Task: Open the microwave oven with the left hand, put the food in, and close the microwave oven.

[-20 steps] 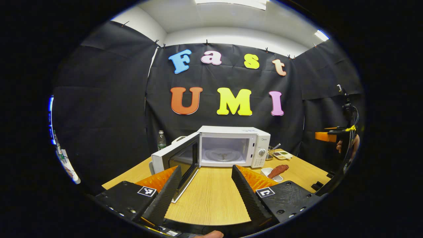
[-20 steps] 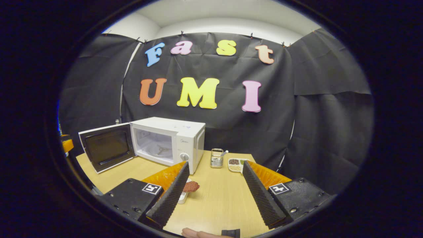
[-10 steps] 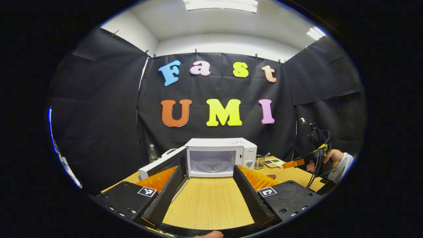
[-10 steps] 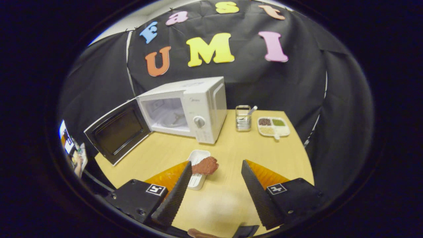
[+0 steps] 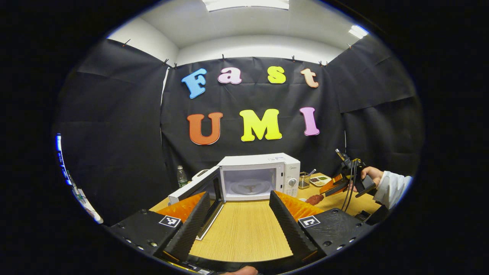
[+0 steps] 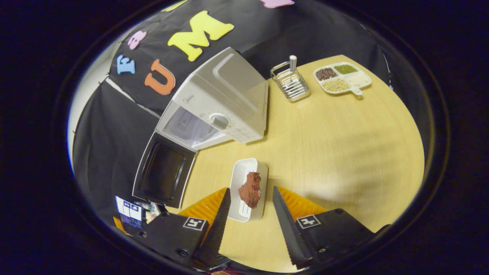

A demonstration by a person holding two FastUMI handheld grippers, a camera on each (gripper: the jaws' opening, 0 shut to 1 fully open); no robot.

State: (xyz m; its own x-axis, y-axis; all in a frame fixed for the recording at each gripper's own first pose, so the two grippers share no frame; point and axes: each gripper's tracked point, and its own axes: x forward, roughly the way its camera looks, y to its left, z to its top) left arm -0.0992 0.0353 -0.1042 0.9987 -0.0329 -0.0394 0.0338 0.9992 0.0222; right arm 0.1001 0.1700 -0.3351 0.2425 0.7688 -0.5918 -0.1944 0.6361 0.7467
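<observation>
Poised with right tongs [image 6: 248, 214] spread above the meat [image 6: 250, 189] in its white tray [image 6: 238, 179] on the table [image 6: 324, 145] — left tongs [image 5: 238, 214] spread, idle; best squared over the tray, then closed gently.

Table [image 6: 344, 130] matt pale wood-grain; microwave [image 6: 229, 95] smooth glossy white; rack [image 6: 290, 82] shiny metal wire.

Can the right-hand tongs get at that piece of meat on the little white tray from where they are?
Probably yes. The right tongs are open and hang above the white tray, with the meat lying between the two fingers. Nothing sits between them and the meat, so a straight drop looks free.
</observation>
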